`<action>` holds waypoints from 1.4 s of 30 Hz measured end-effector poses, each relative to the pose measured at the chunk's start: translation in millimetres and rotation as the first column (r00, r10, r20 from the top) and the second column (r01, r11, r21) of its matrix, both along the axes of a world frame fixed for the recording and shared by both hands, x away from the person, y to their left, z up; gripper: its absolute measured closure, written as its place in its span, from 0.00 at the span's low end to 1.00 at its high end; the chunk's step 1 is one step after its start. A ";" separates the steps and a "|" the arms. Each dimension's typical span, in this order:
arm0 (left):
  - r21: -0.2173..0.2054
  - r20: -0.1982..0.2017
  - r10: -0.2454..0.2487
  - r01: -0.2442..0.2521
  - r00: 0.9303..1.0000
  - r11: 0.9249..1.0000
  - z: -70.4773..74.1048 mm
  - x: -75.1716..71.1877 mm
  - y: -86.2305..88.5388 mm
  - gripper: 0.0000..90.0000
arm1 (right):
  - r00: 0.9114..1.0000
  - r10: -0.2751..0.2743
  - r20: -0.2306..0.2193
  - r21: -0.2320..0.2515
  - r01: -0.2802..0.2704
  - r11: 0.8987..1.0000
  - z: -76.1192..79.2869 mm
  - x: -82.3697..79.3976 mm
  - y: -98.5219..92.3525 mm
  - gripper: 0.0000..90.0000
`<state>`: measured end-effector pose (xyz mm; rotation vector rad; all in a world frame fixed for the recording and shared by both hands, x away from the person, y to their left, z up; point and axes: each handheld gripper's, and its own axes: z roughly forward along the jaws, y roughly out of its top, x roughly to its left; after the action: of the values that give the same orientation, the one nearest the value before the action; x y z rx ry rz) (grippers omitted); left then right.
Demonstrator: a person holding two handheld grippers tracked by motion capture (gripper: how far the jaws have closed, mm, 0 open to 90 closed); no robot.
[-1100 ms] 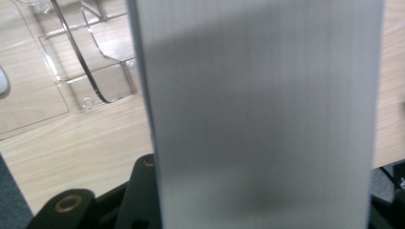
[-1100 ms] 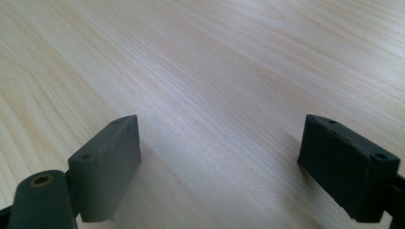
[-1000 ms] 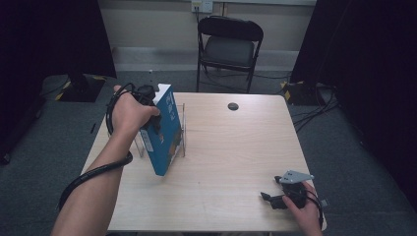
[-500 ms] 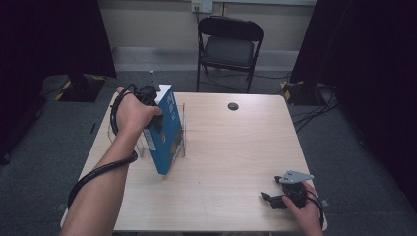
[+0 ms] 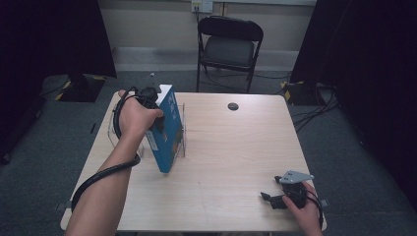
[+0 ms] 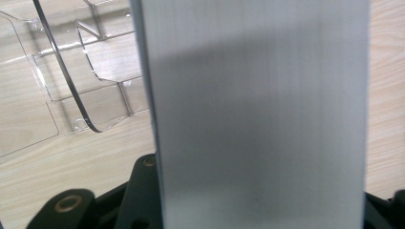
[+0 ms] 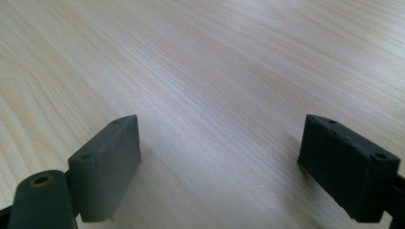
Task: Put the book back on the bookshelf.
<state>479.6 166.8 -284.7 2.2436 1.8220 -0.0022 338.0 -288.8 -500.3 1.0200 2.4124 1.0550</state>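
1. Over the table's (image 5: 236, 162) left side, my left gripper (image 5: 150, 96) is pinching the blue box (image 5: 167, 130), standing it against the clear rack (image 5: 181, 129).
2. Next I'm judging it needs lowering squarely into a slot.
3. Near the front edge, my right gripper (image 7: 219, 157) is resting, jaws spread, holding nothing.

Folding chair (image 5: 230, 40) is seen beyond table (image 5: 236, 147) at 12 o'clock; small black disc (image 5: 233, 106) at table's far edge.

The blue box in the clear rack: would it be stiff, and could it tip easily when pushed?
The blue box probably is stiff: its flat faces stay straight in the left hand-held gripper. Being tall, narrow and tilted, it may tip easily. The clear rack looks light and might slide.
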 end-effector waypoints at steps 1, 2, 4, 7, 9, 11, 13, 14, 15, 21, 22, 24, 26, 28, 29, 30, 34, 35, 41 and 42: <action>-0.003 0.000 0.002 -0.002 1.000 1.000 -0.2 -0.7 0.3 0.69 | 1.000 0.000 0.000 0.000 0.000 1.000 0.0 0.0 0.0 0.15; -0.003 0.000 0.002 -0.002 1.000 1.000 -0.2 -0.7 0.3 0.69 | 1.000 0.000 0.000 0.000 0.000 1.000 0.0 0.0 0.0 0.15; 0.002 0.008 -0.001 0.001 1.000 1.000 -1.5 -3.5 -0.3 0.69 | 1.000 -0.001 0.002 0.001 0.001 1.000 -0.1 0.0 0.1 0.15; 0.021 0.018 -0.015 0.015 1.000 1.000 -2.0 -5.7 -2.9 0.69 | 1.000 0.000 0.000 -0.001 0.000 1.000 0.0 0.0 0.0 0.15; 0.027 0.015 -0.032 0.031 0.999 0.999 -2.3 -7.3 -5.7 0.68 | 1.000 -0.002 0.001 -0.005 0.002 1.000 0.3 -0.2 -0.2 0.15; 0.028 0.013 -0.024 0.023 1.000 0.999 -2.6 -7.4 -6.4 0.68 | 1.000 -0.002 0.001 -0.005 0.002 1.000 0.3 -0.2 -0.1 0.15; 0.037 0.018 -0.025 0.024 1.000 0.999 -2.7 -7.7 -8.0 0.68 | 1.000 -0.002 0.001 -0.004 0.002 1.000 0.3 -0.2 -0.1 0.15; 0.046 0.019 -0.030 0.029 0.999 0.999 -2.8 -8.1 -8.4 0.68 | 1.000 -0.002 0.001 -0.005 0.002 1.000 0.3 -0.2 -0.1 0.15; 0.046 0.020 -0.019 0.018 1.000 0.999 -3.0 -9.0 -9.2 0.68 | 1.000 -0.002 0.001 -0.005 0.002 1.000 0.3 -0.2 -0.1 0.15; 0.033 0.020 0.004 -0.004 1.000 0.999 -4.7 -12.3 -5.8 0.67 | 1.000 -0.001 0.000 -0.001 0.001 1.000 0.1 -0.1 0.0 0.15; 0.032 0.021 0.004 -0.004 1.000 0.999 -4.8 -12.6 -5.5 0.67 | 1.000 -0.001 0.002 0.000 0.001 1.000 -0.1 0.0 0.1 0.15; 0.033 0.020 -0.001 0.001 1.000 0.999 -4.9 -12.9 -5.3 0.67 | 1.000 -0.002 0.001 -0.002 0.002 1.000 0.1 -0.1 0.0 0.15; 0.028 0.005 -0.002 0.001 1.000 1.000 -5.6 -12.8 -4.7 0.67 | 1.000 0.001 0.000 0.001 -0.001 1.000 -0.1 0.0 0.0 0.15; 0.026 0.004 0.000 0.000 1.000 1.000 -5.3 -12.3 -4.4 0.67 | 1.000 0.001 0.001 0.001 -0.001 1.000 -0.1 0.1 0.0 0.15; 0.019 0.007 0.003 -0.003 1.000 1.000 -5.4 -11.9 -3.9 0.67 | 1.000 -0.002 0.001 -0.006 0.002 1.000 0.4 -0.2 -0.2 0.15; 0.007 0.010 0.007 -0.007 1.000 1.000 -5.0 -11.6 -3.5 0.66 | 1.000 -0.002 0.001 -0.004 0.002 1.000 0.3 -0.1 -0.1 0.15; 0.015 -0.014 0.010 -0.009 1.000 1.000 -6.5 -13.1 -3.5 0.66 | 1.000 -0.002 0.002 -0.005 0.002 1.000 0.3 -0.1 -0.2 0.15; 0.023 -0.009 0.008 -0.008 1.000 1.000 -6.6 -13.7 -3.1 0.67 | 1.000 -0.002 0.000 -0.004 0.002 1.000 0.2 -0.1 -0.1 0.15; 0.025 -0.012 0.019 -0.019 1.000 0.999 -5.5 -12.8 -4.8 0.69 | 1.000 -0.001 0.001 -0.005 0.001 1.000 0.3 0.0 -0.2 0.15; 0.025 -0.012 0.019 -0.019 1.000 0.999 -5.5 -12.8 -4.8 0.69 | 1.000 -0.001 0.001 -0.005 0.001 1.000 0.3 0.0 -0.2 0.15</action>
<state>466.8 162.0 -290.2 2.2478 1.8602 0.0103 338.0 -289.0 -500.0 1.0191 2.4119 1.0490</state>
